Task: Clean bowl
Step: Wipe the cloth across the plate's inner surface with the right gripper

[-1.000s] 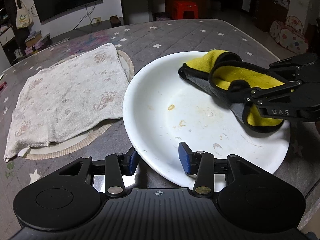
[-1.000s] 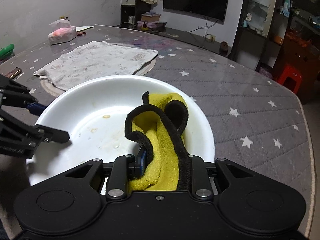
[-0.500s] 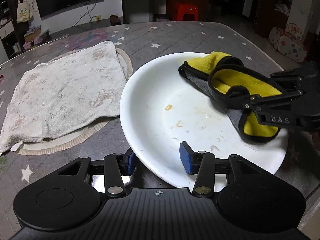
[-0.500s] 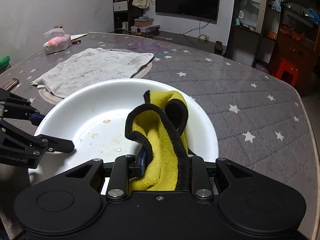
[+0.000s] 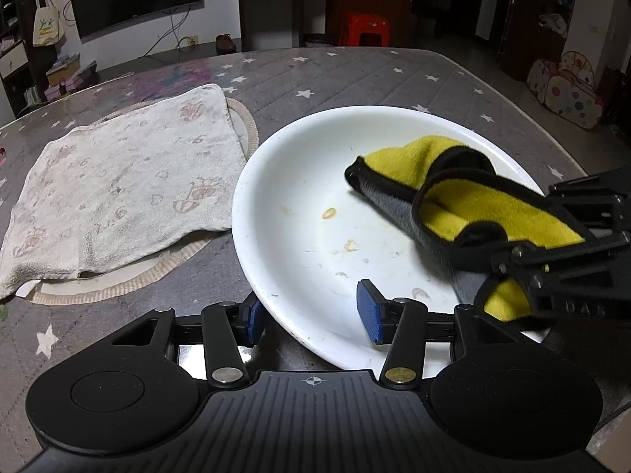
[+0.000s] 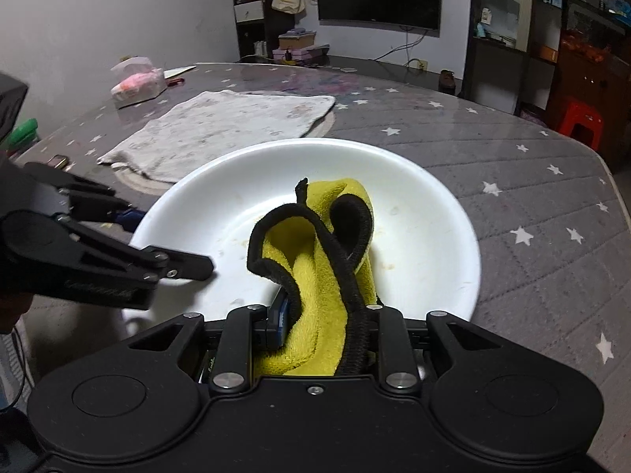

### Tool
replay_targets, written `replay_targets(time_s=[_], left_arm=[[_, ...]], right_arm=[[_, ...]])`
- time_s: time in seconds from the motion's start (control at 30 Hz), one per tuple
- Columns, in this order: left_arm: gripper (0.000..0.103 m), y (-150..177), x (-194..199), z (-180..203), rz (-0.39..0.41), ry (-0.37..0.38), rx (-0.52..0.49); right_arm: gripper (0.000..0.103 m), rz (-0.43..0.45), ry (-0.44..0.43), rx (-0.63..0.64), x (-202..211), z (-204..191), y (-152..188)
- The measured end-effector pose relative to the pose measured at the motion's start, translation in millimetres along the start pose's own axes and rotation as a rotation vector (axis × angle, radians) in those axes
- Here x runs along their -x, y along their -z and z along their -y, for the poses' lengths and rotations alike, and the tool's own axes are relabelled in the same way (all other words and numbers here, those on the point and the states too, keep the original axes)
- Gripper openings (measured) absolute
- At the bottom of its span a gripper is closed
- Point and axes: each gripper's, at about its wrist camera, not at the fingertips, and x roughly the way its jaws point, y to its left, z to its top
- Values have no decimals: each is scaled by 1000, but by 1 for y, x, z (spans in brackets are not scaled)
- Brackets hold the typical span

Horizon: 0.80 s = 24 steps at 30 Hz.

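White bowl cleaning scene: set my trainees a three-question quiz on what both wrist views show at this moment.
1. True or false: the right tool is shut on the yellow black-edged cloth.
2. Where do the left tool's two blue-padded fingers sit relative to the round white bowl's near rim?
A. both inside
B. one on each side
C. both outside
3. Fill in: yellowish food specks remain on the bowl's ____.

Key:
1. True.
2. B; the tool is open, not clamping.
3. Inside.
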Motion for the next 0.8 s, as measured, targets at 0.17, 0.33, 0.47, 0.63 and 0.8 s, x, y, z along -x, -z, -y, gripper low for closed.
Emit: replay_targets(time_s=[0.17,0.33,0.47,0.63,0.8], left_arm=[[51,-3,0,-4,-3,1,1],[51,2,4,-8,-5,4,1],[51,7,7,-11,-6,6,1],[52,10,8,-13,-7,8,0],[52,13,9,-14,-9,8,-1]], right_arm=[[26,-13,-35,16,3,-12,0],[26,-23,-53,41,4,-18,-1],[26,-25,-34,49,4,-12,-1],[26,-18,-4,44,3,-6,-1],[26,-9,24,37,0,0,0]])
